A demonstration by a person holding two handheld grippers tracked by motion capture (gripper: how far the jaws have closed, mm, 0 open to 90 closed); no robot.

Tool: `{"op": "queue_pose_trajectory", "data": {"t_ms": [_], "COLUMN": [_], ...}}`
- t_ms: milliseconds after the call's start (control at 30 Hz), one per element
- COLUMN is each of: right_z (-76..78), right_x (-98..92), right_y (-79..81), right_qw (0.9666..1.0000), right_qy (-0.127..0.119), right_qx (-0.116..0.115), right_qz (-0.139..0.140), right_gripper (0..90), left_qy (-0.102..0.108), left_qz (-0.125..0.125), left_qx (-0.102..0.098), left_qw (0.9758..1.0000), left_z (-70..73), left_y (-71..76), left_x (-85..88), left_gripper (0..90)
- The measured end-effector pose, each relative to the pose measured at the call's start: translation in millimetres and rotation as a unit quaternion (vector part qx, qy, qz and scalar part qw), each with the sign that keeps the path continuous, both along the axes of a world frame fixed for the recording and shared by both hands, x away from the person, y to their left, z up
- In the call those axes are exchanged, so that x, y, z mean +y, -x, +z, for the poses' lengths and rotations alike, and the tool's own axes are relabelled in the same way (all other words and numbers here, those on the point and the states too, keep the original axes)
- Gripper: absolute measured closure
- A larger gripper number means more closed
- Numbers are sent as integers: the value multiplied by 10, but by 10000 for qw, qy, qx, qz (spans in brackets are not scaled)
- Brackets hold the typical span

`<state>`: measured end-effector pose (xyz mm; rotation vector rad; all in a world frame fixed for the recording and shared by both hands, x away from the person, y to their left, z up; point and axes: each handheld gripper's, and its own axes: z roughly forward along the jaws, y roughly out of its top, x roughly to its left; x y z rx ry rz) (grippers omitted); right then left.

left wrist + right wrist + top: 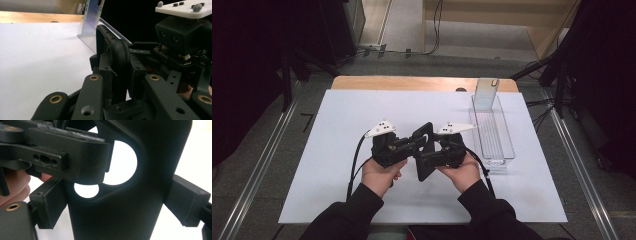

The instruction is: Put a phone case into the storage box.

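Note:
Over the middle of the white sheet both hands hold a black phone case (424, 150) up off the table between them. My left gripper (414, 145) comes in from the left and is shut on the case's thin wall near the camera cutout; in the left gripper view the case (117, 50) stands edge-on between the pads of the left gripper (117, 72). My right gripper (427, 159) spans the case's width. In the right gripper view the case (120, 220) sits between the right gripper (118, 205), both pads touching its side edges.
A long clear tray (492, 135) lies at the right of the white sheet (337, 150), with a clear phone case (486, 94) standing upright at its far end. Bare wooden table edge (412, 82) runs behind. Dark stands and cables flank the table.

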<state>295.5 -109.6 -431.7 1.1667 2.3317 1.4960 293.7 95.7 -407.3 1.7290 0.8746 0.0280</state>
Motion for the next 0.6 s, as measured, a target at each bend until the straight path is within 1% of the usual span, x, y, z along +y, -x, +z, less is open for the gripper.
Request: {"op": "queue_pose_trajectory", "data": {"t_ms": [67,100,133,200,300,367,400,467,500,600], "right_z": [5,7,6,-3,-14,-17,-18,-20,-20,-25], "right_x": [1,3,7,16,17,2,-10,-38,-52,-94], "right_y": [2,3,7,6,0,-7,-14,-26,-31,-50], "right_qw": [10000,10000,9999,9998,9996,9995,9996,9995,9995,9993], "right_qy": [41,82,119,178,261,289,277,298,303,333], "right_qx": [-18,-26,-23,-70,-80,-85,-89,-85,-72,-100], "right_qz": [-14,-5,10,36,29,-8,-8,-73,-101,-162], "right_gripper": [112,112,113,114,114,114,114,114,114,114], "left_qy": [-2,36,78,90,98,132,154,129,144,78], "left_qz": [31,6,6,7,-1,-65,-95,-121,-144,-160], "left_qx": [-14,-52,-46,-36,146,320,388,439,481,526], "left_qw": [10000,10000,10000,10000,9998,9994,9991,9989,9986,9985], "left_z": [3,9,20,43,75,94,103,120,127,141], "left_y": [4,6,9,11,4,-11,-15,-17,-15,-17], "left_x": [-4,-1,1,8,23,30,36,50,58,83], "left_gripper": [764,738,713,644,549,486,469,437,434,412]}}
